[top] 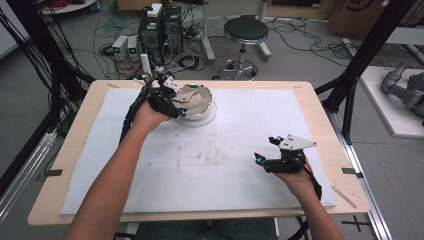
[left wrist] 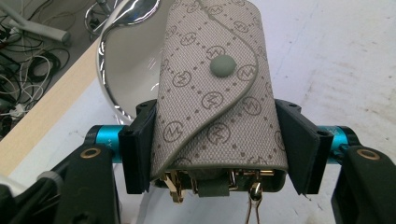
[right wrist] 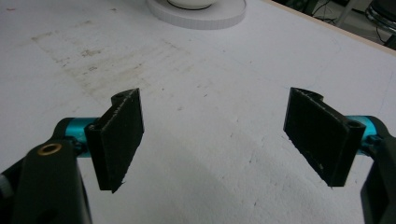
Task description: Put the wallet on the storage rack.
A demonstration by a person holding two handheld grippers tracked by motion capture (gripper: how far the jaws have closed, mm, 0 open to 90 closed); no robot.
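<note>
We see the left gripper (left wrist: 212,154) clamped on a grey monogram key pouch (left wrist: 215,88), one black pad pressed on each long side, snap flap facing up, gold key hooks (left wrist: 175,186) hanging from the near end. In the high view the same left gripper (top: 170,102) holds the key pouch (top: 192,100) over the shiny metal bowl (top: 202,107), at the bowl's near-left rim; whether the pouch touches the bowl we cannot tell. In the left gripper view the metal bowl (left wrist: 126,65) sits just behind and to the left of the pouch, its inside showing white. The bowl stands on a round white base (top: 212,117) toward the far side of the white mat (top: 230,170), which covers most of the wooden table (top: 75,145). The right gripper (top: 270,150) is well apart from the bowl, nearer the person and off to the right, low over the mat. The right gripper (right wrist: 212,135) has its jaws spread wide with nothing between them, bare mat below, and the round white base (right wrist: 201,14) far ahead of it. A black stool (top: 245,32) stands on the floor beyond the bowl's side of the table.
</note>
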